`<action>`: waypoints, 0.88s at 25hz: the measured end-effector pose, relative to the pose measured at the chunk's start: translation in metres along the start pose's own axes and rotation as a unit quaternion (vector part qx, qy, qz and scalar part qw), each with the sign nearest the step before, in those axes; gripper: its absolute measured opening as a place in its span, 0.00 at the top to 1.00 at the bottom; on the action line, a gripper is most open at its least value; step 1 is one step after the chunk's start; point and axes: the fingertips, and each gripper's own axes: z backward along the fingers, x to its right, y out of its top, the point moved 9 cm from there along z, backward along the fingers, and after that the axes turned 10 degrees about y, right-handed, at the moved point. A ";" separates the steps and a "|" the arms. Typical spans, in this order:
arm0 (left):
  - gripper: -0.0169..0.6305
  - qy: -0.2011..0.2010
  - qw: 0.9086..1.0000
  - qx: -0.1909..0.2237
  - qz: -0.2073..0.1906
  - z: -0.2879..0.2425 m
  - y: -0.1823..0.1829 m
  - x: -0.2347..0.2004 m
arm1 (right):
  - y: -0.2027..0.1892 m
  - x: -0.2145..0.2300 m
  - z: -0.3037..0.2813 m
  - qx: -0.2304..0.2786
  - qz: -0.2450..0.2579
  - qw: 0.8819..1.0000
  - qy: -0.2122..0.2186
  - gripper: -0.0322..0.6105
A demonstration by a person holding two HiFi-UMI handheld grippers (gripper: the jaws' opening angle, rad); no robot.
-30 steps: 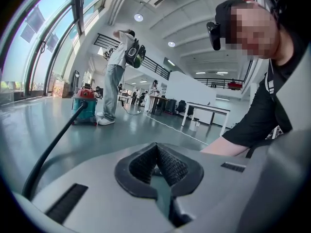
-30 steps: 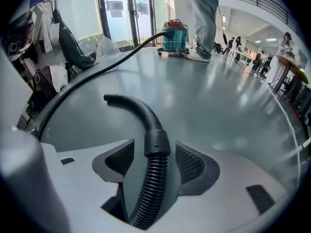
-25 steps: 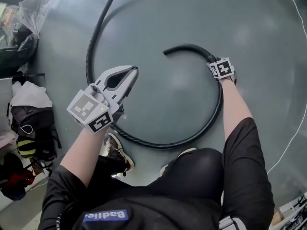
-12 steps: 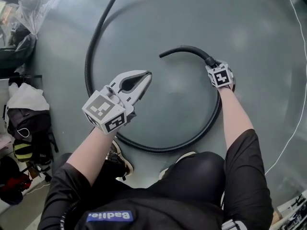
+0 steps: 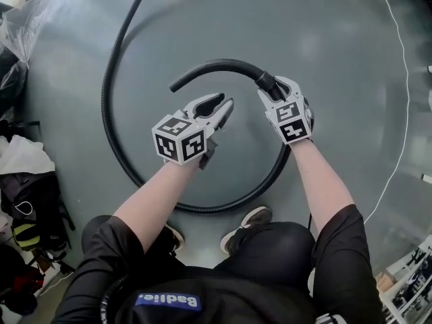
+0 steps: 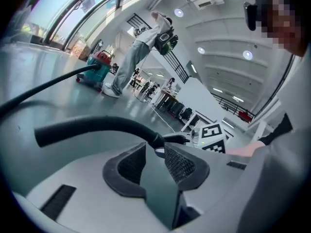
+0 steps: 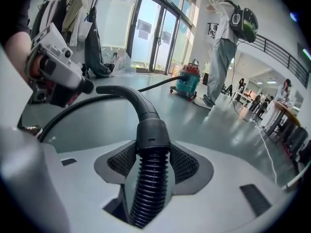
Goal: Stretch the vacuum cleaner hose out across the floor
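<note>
Floor [image 5: 324, 52]: grey, glossy, the widest item we list; it carries all the rest.

Hose [image 5: 223, 64]: black and ribbed. It lies on the floor in one large loop around the wearer's shoes [image 5: 250, 218]. Its far run leaves the head view at the top edge. The near end, a smooth curved tube behind a cuff, is held up off the floor and arcs over to the left.

Vacuum [image 7: 188, 81]: red and teal, well away across the floor. We see it only in the two gripper views, with the hose running up to it.

Bags [image 5: 27, 181]: a heap at the left edge of the head view, clear of the loop.

Right hand-held gripper [image 7: 153, 154]: clenched on the hose where the ribbing meets the cuff. Both pads press its sides, the jaws having drawn in a little.

Left hand-held gripper [image 6: 155, 154]: released. Its jaws have just been opening and now stand a narrow gap apart with nothing between them. We place it near the tube's open end, short of touching.

Cable [image 5: 403, 113]: thin and white, trailing down the right side of the floor, well apart from the hose.
</note>
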 end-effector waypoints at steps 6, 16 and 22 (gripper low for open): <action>0.62 -0.006 0.993 0.041 0.108 0.003 0.045 -0.004 | 0.078 -0.027 0.050 0.007 0.036 0.999 0.011 0.61; 0.61 -0.031 0.951 0.193 0.239 0.122 0.219 0.077 | 0.233 -0.089 0.212 -0.003 0.033 0.999 0.005 0.61; 0.76 -0.084 0.966 0.156 0.188 0.206 0.301 0.174 | 0.283 -0.122 0.323 -0.003 -0.005 0.997 0.083 0.62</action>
